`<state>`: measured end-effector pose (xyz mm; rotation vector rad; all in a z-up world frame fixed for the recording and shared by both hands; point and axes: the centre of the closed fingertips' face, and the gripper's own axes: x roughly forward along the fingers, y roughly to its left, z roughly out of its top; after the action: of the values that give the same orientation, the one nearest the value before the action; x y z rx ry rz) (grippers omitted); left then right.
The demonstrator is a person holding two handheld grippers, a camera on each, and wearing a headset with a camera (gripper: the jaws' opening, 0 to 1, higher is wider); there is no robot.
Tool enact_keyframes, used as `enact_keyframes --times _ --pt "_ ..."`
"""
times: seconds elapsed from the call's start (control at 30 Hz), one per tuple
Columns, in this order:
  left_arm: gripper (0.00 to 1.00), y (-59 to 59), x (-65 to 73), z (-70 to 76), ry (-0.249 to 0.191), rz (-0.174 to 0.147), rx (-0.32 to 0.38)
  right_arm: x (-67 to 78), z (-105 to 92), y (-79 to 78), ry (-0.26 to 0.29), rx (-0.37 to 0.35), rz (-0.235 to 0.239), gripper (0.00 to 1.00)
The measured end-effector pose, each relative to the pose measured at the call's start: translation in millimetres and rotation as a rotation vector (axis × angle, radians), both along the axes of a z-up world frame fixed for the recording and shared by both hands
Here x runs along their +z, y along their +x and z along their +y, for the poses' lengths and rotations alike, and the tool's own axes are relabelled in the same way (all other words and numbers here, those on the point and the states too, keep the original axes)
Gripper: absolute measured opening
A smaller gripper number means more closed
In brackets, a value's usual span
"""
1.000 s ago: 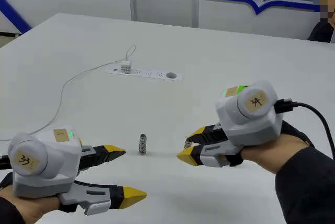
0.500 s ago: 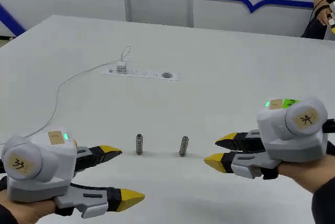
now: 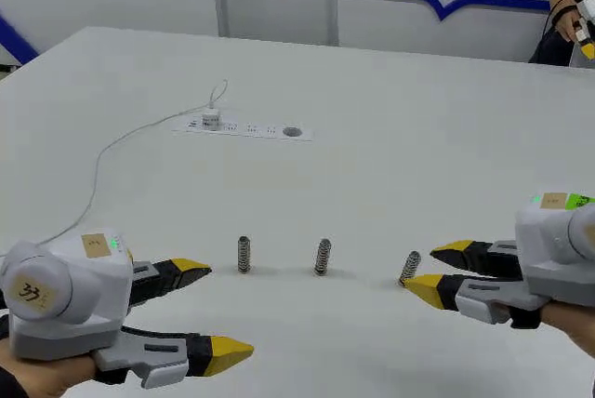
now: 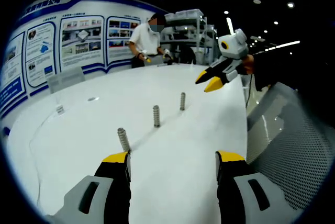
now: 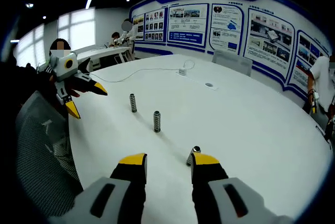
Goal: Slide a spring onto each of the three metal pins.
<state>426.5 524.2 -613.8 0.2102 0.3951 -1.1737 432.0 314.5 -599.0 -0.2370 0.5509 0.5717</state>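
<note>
Three small metal springs stand upright in a row on the white table: left spring [image 3: 244, 255], middle spring [image 3: 322, 257], right spring [image 3: 410, 268]. My left gripper [image 3: 212, 311] is open and holds nothing, its tips just left of and nearer than the left spring [image 4: 124, 139]. My right gripper [image 3: 437, 265] is open too, with the right spring [image 5: 192, 156] close against the inner side of one yellow fingertip [image 5: 205, 159], not clamped. Each gripper view looks down the whole row, with the other springs [image 5: 156, 121] [image 5: 133, 102] beyond. The pins inside the springs are hidden.
A white power strip [image 3: 244, 127] with a charger and a cable [image 3: 102, 165] lies further back on the table. A grey chair [image 3: 276, 13] stands at the far edge. A person [image 4: 148, 43] stands beyond the table. A mesh chair back [image 5: 44, 150] is close beside me.
My right gripper has drawn away rightwards from the middle spring, which now stands alone. A third spring now shows at its tips. The left gripper stays put; the head view shifted slightly.
</note>
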Motion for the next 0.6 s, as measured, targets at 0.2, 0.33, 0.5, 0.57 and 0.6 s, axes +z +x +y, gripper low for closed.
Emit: enact_keyframes --times 0.2,0.33,0.5,0.57,0.6 --pt "0.67 1.4 -4.9 -0.3 0.002 0.008 0.002 -10.2 -7.6 -7.9 0.026 -0.006 -0.011 0.39" --pt "0.67 2.6 -8.1 0.1 0.0 0.017 0.009 -11.8 -9.0 -14.1 0.039 0.008 -0.036 0.41" --pt "0.67 2.8 -10.7 0.7 -0.003 0.025 0.014 -10.6 -11.4 -16.8 0.057 0.013 -0.076 0.46" --pt "0.67 2.9 -11.4 1.1 -0.005 0.028 0.018 -12.4 -10.7 -18.4 0.063 0.011 -0.075 0.47" --pt "0.67 2.9 -11.4 1.3 -0.007 0.029 0.02 -13.2 -10.0 -19.5 0.062 0.013 -0.077 0.48"
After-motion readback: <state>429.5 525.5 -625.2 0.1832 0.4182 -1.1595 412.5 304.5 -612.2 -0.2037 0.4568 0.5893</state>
